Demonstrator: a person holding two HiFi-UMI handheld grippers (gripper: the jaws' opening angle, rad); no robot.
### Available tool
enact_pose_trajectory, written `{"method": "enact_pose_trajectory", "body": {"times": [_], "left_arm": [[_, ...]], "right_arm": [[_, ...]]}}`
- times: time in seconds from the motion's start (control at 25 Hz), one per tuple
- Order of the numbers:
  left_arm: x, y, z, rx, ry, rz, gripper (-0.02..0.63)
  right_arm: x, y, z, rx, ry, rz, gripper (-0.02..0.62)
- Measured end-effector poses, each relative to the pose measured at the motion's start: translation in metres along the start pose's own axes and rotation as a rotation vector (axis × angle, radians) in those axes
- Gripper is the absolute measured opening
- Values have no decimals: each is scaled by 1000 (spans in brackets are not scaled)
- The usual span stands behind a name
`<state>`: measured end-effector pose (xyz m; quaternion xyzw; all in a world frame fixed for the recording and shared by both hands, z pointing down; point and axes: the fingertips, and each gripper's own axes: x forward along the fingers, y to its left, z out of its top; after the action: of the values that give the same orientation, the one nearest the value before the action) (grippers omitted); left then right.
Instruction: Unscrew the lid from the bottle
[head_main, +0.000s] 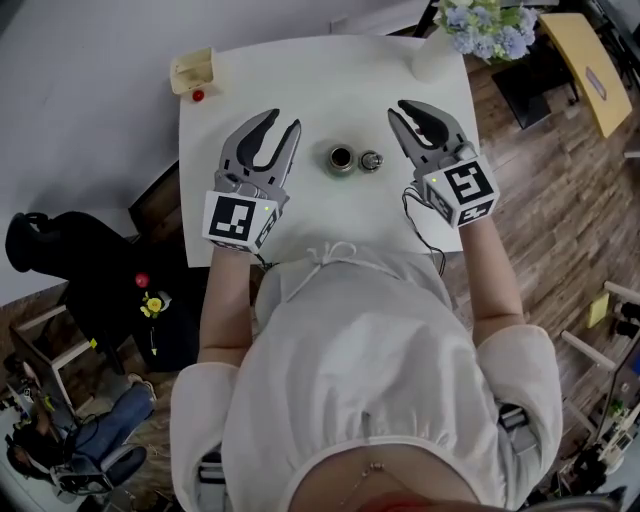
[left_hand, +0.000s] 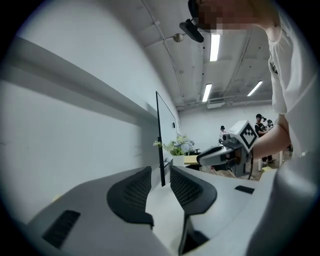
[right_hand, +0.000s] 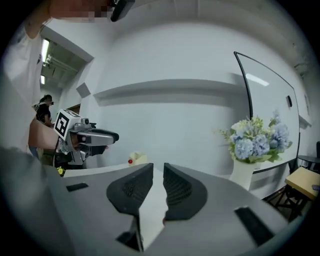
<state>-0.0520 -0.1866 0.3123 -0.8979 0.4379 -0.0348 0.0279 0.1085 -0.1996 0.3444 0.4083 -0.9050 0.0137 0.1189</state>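
Observation:
In the head view a small metal bottle (head_main: 341, 158) stands with its mouth uncovered at the middle of the white table (head_main: 310, 215). Its round lid (head_main: 371, 160) lies on the table just to the right, apart from it. My left gripper (head_main: 283, 120) hovers left of the bottle and my right gripper (head_main: 403, 108) hovers right of the lid; neither touches them. Both are raised and point about level. In the left gripper view its jaws (left_hand: 161, 172) stand narrowly apart with nothing between. In the right gripper view its jaws (right_hand: 158, 170) show a slimmer gap, also bare.
A small cream box with a red knob (head_main: 195, 72) sits at the table's far left corner. A white vase of blue flowers (head_main: 485, 25) stands at the far right corner. A yellow table (head_main: 585, 65) and wooden floor lie to the right; black bags (head_main: 60, 260) lie left.

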Motion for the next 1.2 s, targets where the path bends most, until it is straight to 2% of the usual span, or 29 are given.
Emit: {"method": "enact_pose_trajectory", "body": {"times": [0.12,0.28,0.6,0.84,1.2], "left_arm": [[-8,7,10,-7,2,56,81],[-14,11,6,-23,31,91,29],[-23,14,3,-37,73,127,21],[-26,11,13,-46,34,109,21],[-26,12,9,-62,52,112,21]], "right_arm": [[-8,0,6,10,-41,-44,24],[-16,1,10,21,-68,-79,6],[-28,7,20,35,-99,-99,3],[-29,9,17,48,-99,-101,3],[-31,8,14,37,-100,-127,2]]}}
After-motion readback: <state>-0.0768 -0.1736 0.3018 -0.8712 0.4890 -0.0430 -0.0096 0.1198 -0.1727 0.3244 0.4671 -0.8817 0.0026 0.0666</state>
